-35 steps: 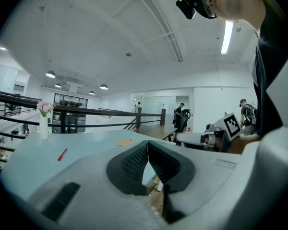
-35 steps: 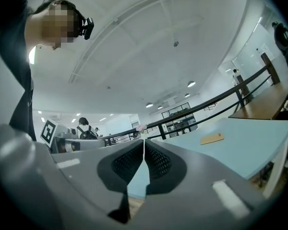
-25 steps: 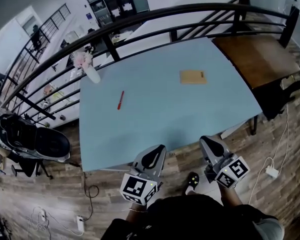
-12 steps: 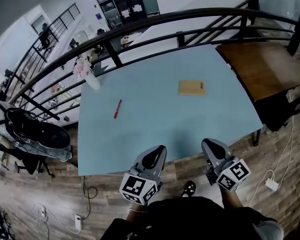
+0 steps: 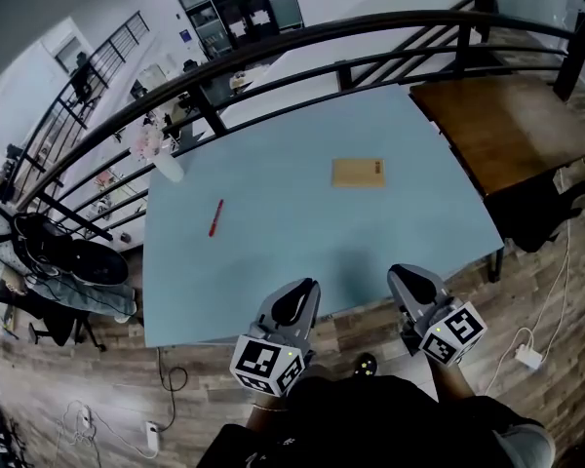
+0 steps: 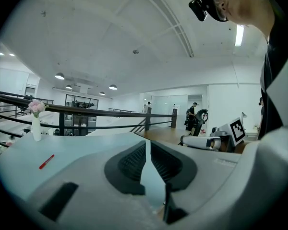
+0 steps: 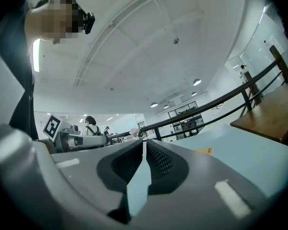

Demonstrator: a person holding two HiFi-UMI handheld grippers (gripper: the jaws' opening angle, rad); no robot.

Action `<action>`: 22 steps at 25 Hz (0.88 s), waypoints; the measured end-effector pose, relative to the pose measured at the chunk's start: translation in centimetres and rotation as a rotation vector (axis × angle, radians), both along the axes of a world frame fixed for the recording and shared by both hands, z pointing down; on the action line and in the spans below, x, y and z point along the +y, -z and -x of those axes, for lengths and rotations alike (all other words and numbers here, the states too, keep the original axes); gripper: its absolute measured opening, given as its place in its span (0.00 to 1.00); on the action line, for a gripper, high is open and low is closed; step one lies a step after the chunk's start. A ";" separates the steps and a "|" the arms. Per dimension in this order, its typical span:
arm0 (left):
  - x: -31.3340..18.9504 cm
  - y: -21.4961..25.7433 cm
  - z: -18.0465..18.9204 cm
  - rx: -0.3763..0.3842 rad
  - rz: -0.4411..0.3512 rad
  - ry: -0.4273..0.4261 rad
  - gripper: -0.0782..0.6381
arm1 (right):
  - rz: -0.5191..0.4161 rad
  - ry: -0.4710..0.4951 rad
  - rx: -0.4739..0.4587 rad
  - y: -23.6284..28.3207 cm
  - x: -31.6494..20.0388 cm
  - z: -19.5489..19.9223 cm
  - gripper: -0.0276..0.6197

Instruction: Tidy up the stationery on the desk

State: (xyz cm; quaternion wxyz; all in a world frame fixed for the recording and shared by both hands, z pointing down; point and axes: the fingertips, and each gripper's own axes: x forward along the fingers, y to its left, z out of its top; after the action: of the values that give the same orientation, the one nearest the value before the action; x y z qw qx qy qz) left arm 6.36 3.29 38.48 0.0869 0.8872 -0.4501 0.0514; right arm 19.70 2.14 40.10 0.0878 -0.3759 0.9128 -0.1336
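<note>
A red pen (image 5: 215, 217) lies on the left part of the light blue desk (image 5: 292, 232); it also shows in the left gripper view (image 6: 46, 161). A flat brown notebook (image 5: 357, 173) lies at the far right middle, and its corner shows in the right gripper view (image 7: 204, 151). My left gripper (image 5: 302, 291) (image 6: 147, 143) hovers at the desk's near edge. Its jaws have just been opening by a sliver and stand almost together with nothing between them. My right gripper (image 5: 409, 276) (image 7: 145, 143) hovers beside it, shut and empty. Both are far from the pen and notebook.
A white vase with pink flowers (image 5: 166, 164) (image 6: 36, 128) stands at the desk's far left corner. A black railing (image 5: 302, 52) runs behind the desk. A brown wooden table (image 5: 497, 115) adjoins on the right. A dark office chair (image 5: 68, 261) stands on the left.
Both grippers have come forward to the desk's near edge. In the head view the pen and notebook have shifted down and to the left.
</note>
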 end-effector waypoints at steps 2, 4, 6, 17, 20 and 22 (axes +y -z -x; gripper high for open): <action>0.1 -0.3 0.0 -0.003 0.003 0.003 0.16 | 0.005 0.004 0.001 -0.4 0.0 0.1 0.07; 0.1 -0.6 0.0 -0.003 0.011 0.009 0.16 | 0.012 0.009 0.004 -0.6 0.0 0.0 0.07; 0.1 -0.8 0.3 -0.002 0.017 0.019 0.16 | 0.015 0.012 0.011 -0.8 0.0 0.1 0.07; -2.9 -1.7 -1.0 0.001 0.025 0.013 0.17 | 0.014 -0.020 0.052 -1.0 -2.4 -2.2 0.08; -4.6 -2.4 -1.8 0.004 0.031 0.016 0.18 | 0.025 -0.026 0.066 -1.4 -3.7 -3.2 0.09; -5.9 -2.8 -2.3 0.001 0.035 0.020 0.19 | 0.033 -0.029 0.077 -1.8 -4.8 -4.0 0.09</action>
State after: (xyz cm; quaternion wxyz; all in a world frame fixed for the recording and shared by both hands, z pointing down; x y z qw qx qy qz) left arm 8.64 -2.66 41.30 0.1029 0.8812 -0.4578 0.0578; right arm 23.75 -2.65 41.93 0.0485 -0.3954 0.9076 -0.1326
